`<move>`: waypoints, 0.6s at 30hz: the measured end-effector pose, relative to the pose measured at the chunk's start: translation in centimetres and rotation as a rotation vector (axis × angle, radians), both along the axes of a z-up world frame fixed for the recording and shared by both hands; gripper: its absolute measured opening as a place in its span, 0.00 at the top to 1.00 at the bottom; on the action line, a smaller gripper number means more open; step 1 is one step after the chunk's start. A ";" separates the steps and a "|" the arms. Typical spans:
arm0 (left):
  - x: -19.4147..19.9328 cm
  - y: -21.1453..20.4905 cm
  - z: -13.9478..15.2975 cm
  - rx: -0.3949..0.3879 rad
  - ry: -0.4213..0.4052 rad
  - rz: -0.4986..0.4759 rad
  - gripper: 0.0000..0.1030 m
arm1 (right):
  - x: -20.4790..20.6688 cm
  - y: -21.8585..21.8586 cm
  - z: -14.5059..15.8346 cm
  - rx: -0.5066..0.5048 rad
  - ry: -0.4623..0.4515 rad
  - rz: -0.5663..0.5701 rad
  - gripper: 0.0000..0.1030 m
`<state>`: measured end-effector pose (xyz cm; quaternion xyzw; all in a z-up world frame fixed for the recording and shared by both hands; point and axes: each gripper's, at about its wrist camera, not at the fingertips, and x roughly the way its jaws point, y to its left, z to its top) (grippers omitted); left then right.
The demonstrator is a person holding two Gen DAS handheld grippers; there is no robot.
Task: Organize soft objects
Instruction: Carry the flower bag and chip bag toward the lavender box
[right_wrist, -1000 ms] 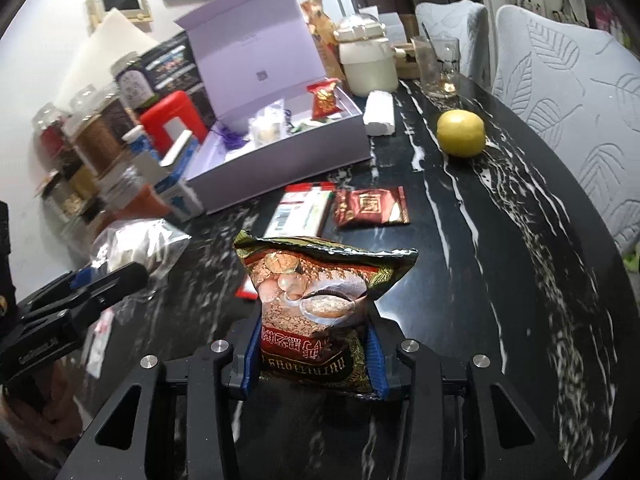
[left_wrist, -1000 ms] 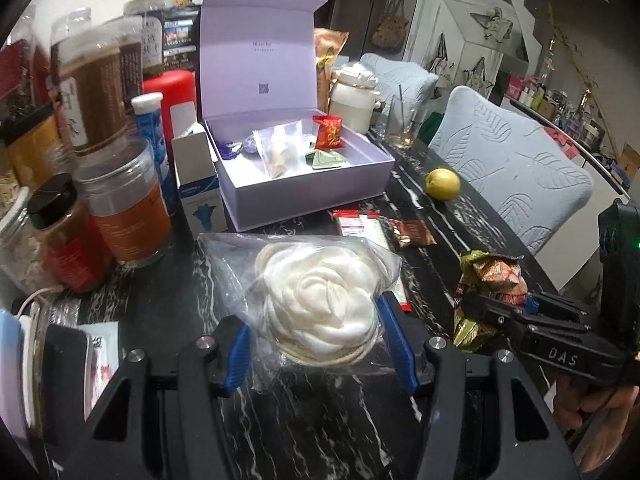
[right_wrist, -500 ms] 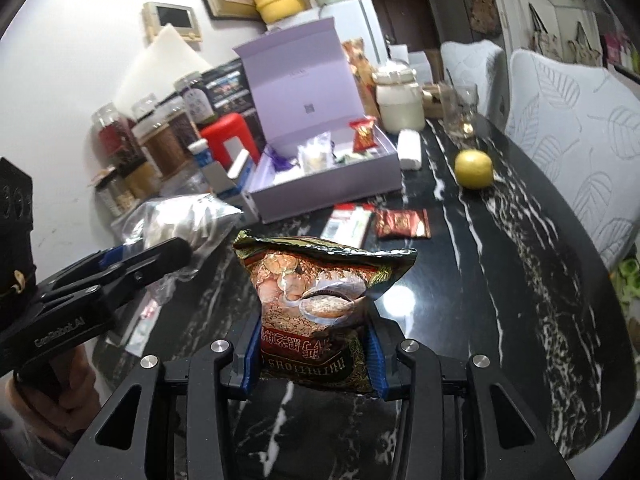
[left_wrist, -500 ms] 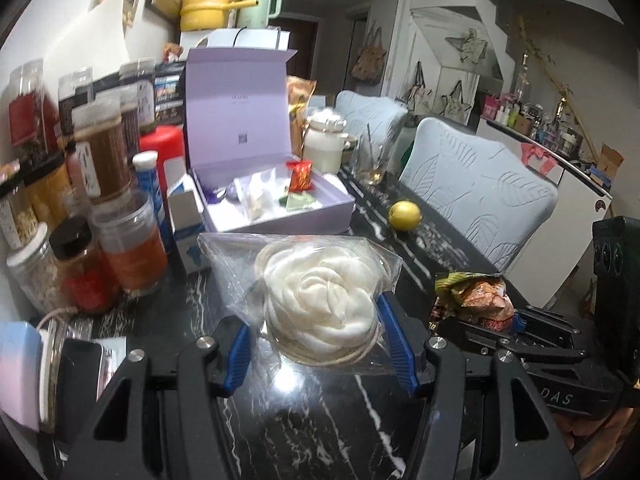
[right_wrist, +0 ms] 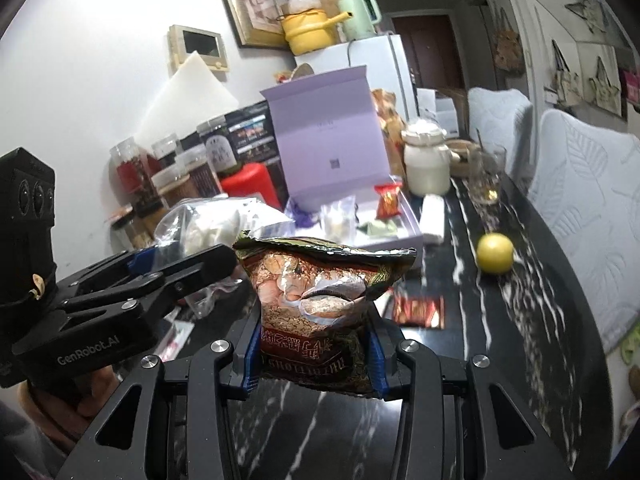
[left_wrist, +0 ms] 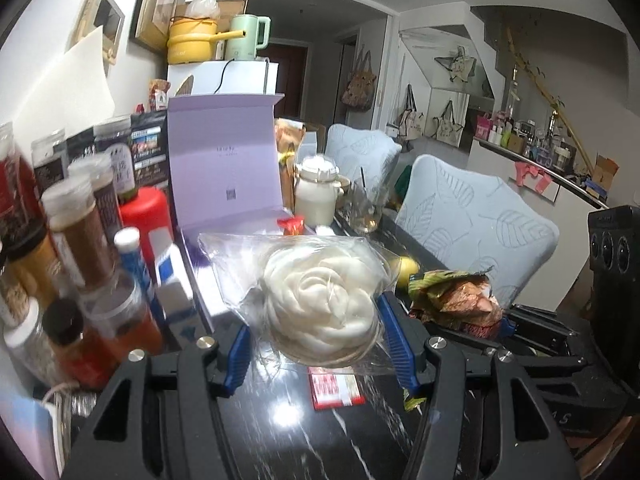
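Note:
My left gripper [left_wrist: 316,336] is shut on a clear plastic bag holding a white steamed bun [left_wrist: 320,300], lifted above the black marble table [left_wrist: 280,432]. My right gripper [right_wrist: 314,350] is shut on a brown and green snack bag [right_wrist: 320,296], also held off the table. Each gripper shows in the other's view: the right gripper with the snack bag [left_wrist: 456,300] is at the right, the left gripper with the bun bag [right_wrist: 208,228] at the left. An open lilac box [right_wrist: 352,216] stands ahead with small packets inside.
Jars and bottles [left_wrist: 80,240] crowd the left side. A red-white packet [left_wrist: 336,390] and a brown sachet [right_wrist: 420,310] lie flat on the table. A lemon [right_wrist: 495,254], a white jar [right_wrist: 426,168] and a glass [right_wrist: 486,178] stand to the right; pale chairs [left_wrist: 480,224] line the table's far edge.
Both grippers have risen and tilted up with their bags still held; the table and box sit lower in view, and more of the room and wall shows.

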<state>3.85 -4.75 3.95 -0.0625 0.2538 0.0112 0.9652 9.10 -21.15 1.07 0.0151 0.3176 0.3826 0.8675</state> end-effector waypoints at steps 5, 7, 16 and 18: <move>2.4 1.0 1.5 0.014 -0.028 0.005 0.44 | 2.4 1.4 1.4 -0.010 -0.029 -0.004 0.60; 3.3 1.2 1.8 0.023 -0.034 0.004 0.44 | 3.3 1.7 1.8 -0.010 -0.043 -0.004 0.60; 8.3 3.0 2.8 0.035 -0.056 0.012 0.44 | 7.6 4.1 3.8 -0.019 -0.119 0.012 0.60; 9.5 3.3 2.8 0.040 -0.057 0.014 0.44 | 8.6 4.5 3.9 -0.011 -0.125 0.021 0.60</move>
